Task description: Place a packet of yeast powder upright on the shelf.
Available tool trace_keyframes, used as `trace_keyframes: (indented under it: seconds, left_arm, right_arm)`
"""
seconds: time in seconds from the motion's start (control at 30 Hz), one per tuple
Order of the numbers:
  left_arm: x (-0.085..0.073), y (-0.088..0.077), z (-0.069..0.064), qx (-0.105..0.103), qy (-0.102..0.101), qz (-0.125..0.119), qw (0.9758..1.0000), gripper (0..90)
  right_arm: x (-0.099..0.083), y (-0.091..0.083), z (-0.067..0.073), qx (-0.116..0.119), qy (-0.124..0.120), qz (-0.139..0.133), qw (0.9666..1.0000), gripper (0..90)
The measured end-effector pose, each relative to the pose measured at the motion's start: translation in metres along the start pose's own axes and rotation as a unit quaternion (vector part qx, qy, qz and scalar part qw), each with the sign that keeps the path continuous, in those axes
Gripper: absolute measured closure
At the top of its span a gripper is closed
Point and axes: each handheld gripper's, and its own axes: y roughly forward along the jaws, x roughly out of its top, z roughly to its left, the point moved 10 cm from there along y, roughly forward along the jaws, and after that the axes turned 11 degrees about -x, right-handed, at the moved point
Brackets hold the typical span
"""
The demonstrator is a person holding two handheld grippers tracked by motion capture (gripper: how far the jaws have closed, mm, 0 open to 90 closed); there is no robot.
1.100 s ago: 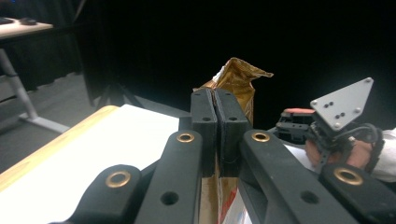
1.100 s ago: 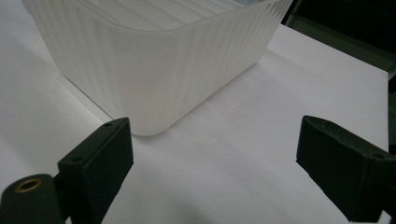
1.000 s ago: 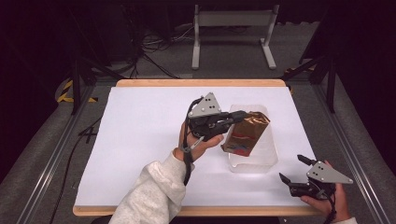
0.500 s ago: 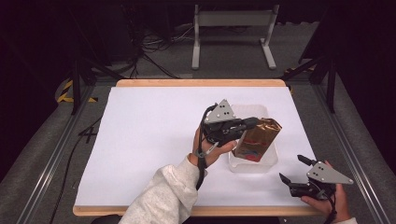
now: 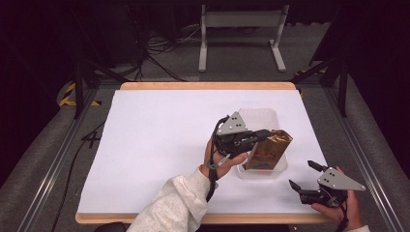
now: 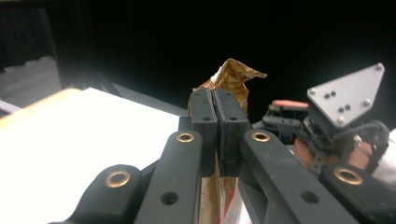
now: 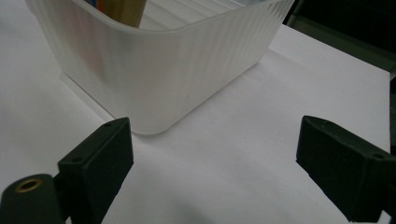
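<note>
The left gripper (image 5: 261, 135) is pinching the crumpled top of a brown foil bag (image 5: 269, 150), which is standing in the translucent ribbed tub (image 5: 263, 172). The right gripper (image 5: 302, 175) is resting with jaws spread, the tub's rounded corner sitting just ahead of it on the white table (image 5: 159, 140).

On the white, wood-edged surface (image 5: 159, 140), a translucent ribbed plastic bin (image 5: 261, 118) sits right of centre, and a crinkled brown foil bag (image 5: 269, 149) stands in its near half, leaning toward the right. The left claw (image 5: 258, 136) reaches in from the bin's left side and meets the bag at its top. The right claw (image 5: 303, 176) lies near the surface's front right corner, just beyond the bin's near right corner.
</note>
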Motion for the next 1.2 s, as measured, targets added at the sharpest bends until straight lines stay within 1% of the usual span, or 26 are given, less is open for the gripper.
trace_keyframes:
  seconds: [0.07, 0.13, 0.17, 0.23, 0.3, 0.37, 0.4, 0.47, 0.57, 0.6, 0.73, 0.8, 0.93, 0.97, 1.07, 1.1, 1.2]
  left_arm:
    - [-0.004, -0.002, 0.000, -0.003, -0.001, 0.004, 1.0000, 88.1]
    - [-0.007, -0.003, 0.001, -0.002, -0.001, 0.006, 1.0000, 88.1]
    - [-0.009, -0.003, 0.000, -0.005, -0.002, 0.008, 1.0000, 88.1]
    - [-0.012, -0.003, 0.000, -0.001, 0.004, 0.015, 0.9999, 88.1]
    - [-0.016, -0.004, -0.001, -0.002, 0.004, 0.018, 0.9998, 88.0]
    - [-0.017, -0.006, -0.002, -0.007, 0.000, 0.016, 0.9998, 88.0]
    - [-0.018, -0.007, -0.001, -0.005, 0.004, 0.019, 0.9998, 88.0]
    - [-0.020, -0.007, -0.002, -0.005, 0.003, 0.019, 0.9998, 88.0]
    - [-0.024, -0.009, -0.001, -0.005, 0.003, 0.026, 0.9996, 88.0]
    - [-0.025, -0.009, -0.001, -0.008, 0.000, 0.026, 0.9996, 88.0]
    - [-0.029, -0.012, -0.001, -0.006, 0.004, 0.032, 0.9995, 87.9]
    - [-0.029, -0.014, 0.000, -0.006, 0.000, 0.032, 0.9995, 87.9]
    - [-0.032, -0.018, 0.001, -0.003, 0.007, 0.043, 0.9990, 88.0]
    - [-0.032, -0.019, 0.001, 0.000, 0.012, 0.048, 0.9988, 87.9]
    - [-0.034, -0.022, 0.000, -0.003, 0.013, 0.054, 0.9984, 87.9]
    - [-0.035, -0.023, 0.001, 0.000, 0.017, 0.056, 0.9983, 87.9]
    - [-0.037, -0.027, 0.002, 0.002, 0.019, 0.063, 0.9978, 87.9]
  right_arm:
    - [0.000, 0.000, 0.000, 0.000, 0.000, 0.000, 1.0000, 11.6]
    - [0.000, 0.000, 0.000, 0.000, 0.000, 0.000, 1.0000, 11.6]
    - [0.000, 0.000, 0.000, 0.000, 0.000, 0.000, 1.0000, 11.6]
    - [0.000, 0.000, 0.000, 0.000, -0.001, 0.001, 1.0000, 11.6]
    - [0.000, 0.000, 0.001, 0.000, -0.003, 0.001, 1.0000, 11.6]
    - [0.000, 0.000, 0.001, 0.000, -0.003, 0.001, 1.0000, 11.6]
    - [0.000, 0.001, 0.001, 0.001, -0.003, 0.001, 1.0000, 11.6]
    - [0.000, 0.001, 0.001, 0.000, -0.004, 0.001, 1.0000, 11.6]
    - [0.000, 0.000, 0.001, 0.000, -0.003, 0.001, 1.0000, 11.6]
    - [0.000, 0.000, 0.001, 0.001, -0.004, 0.001, 1.0000, 11.6]
    - [0.000, 0.000, 0.001, 0.001, -0.002, 0.001, 1.0000, 11.6]
    - [0.000, 0.000, 0.001, 0.001, -0.003, 0.001, 1.0000, 11.6]
    - [0.000, 0.000, 0.002, 0.001, -0.005, 0.001, 1.0000, 11.6]
    - [0.000, 0.000, 0.002, 0.001, -0.005, 0.001, 1.0000, 11.6]
    - [0.000, 0.000, 0.001, 0.001, -0.003, 0.001, 1.0000, 11.6]
    - [0.000, 0.000, 0.001, 0.001, -0.003, 0.001, 1.0000, 11.6]
    - [0.000, 0.000, 0.001, 0.001, -0.004, 0.001, 1.0000, 11.6]
